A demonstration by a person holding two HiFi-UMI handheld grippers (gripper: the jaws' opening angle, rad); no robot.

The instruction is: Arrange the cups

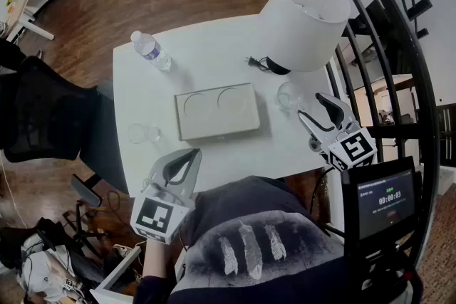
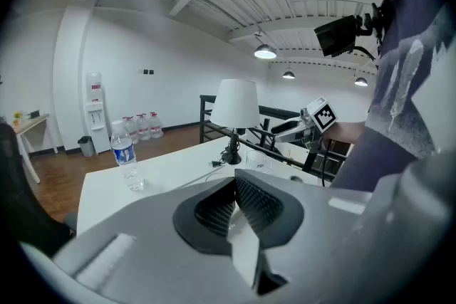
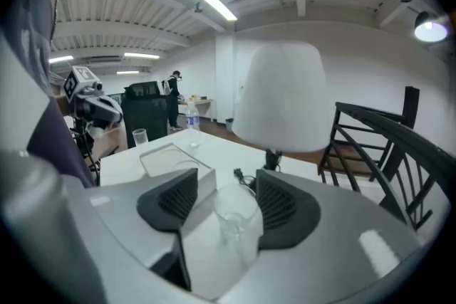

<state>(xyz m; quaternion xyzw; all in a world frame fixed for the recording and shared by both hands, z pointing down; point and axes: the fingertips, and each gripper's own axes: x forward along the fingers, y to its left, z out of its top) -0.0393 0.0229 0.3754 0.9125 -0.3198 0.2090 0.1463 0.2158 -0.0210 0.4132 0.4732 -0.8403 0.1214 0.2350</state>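
Alignment between the right gripper (image 3: 226, 200) and the right cup (image 3: 235, 218) is what the coming move turns on. In the right gripper view this clear cup stands upright on the worktop (image 1: 214, 53), with its long axis vertical. It sits in the gap between the wide-open jaws, a little toward the pad at 3 o'clock. Neither pad looks pressed on the glass, so nothing is held yet. From the head view the cup appears at about 10 o'clock from the jaw tips, close ahead of them, with the lamp (image 1: 303, 18) just beyond at 12 o'clock. The gripper slopes downward and meets the cup from the side, so a short push forward and a squeeze across the cup's width looks like all that is needed.

The tray (image 1: 214, 126) with two round hollows lies at 9 o'clock from that cup, near but apart. The left cup (image 1: 142, 133) stands at 9 o'clock from the tray. It is at roughly 11 o'clock from the left gripper (image 1: 189, 155), whose jaws are closed together on nothing. Each hand is nearer its own cup, and the right one is better placed to go first.
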